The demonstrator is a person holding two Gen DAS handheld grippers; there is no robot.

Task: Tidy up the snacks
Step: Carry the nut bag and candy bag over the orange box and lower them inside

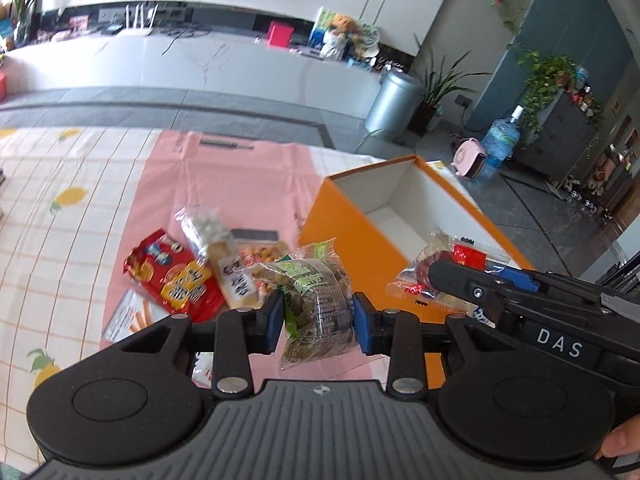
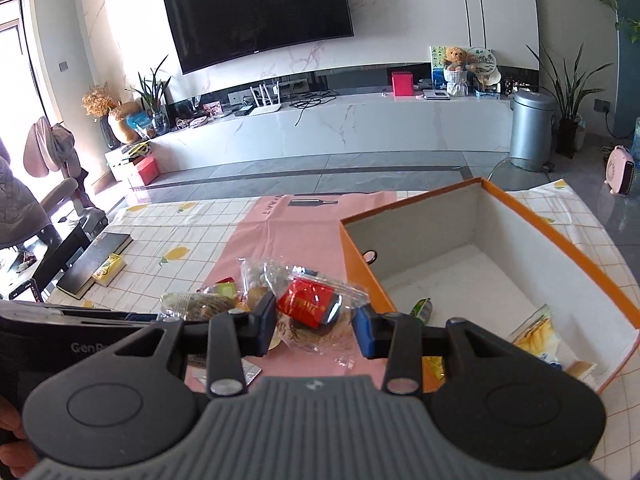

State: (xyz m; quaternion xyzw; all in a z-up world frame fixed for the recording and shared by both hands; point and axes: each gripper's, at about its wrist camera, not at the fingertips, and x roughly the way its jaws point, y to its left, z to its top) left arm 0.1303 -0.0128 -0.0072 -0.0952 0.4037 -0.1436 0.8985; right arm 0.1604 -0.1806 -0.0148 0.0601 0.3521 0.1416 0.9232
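Two tools each hold a snack: the left tool [image 1: 318,312] pinches a green packet [image 1: 316,296], and the right tool [image 2: 316,326] pinches a red-wrapped snack [image 2: 310,306]. Both are being carried. Next, I think, each must move toward two o'clock over the orange box [image 2: 560,240] and let go.

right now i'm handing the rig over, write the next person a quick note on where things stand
Left claw: shut on a green-print snack bag, held above the pink mat.
Right claw: shut on a clear pack with a red label, left of the orange box.
Done: a few packets already lie in the box, including a yellow bag.
Left: drop both held packs in, then clear the pile on the mat, such as the red cracker bag.
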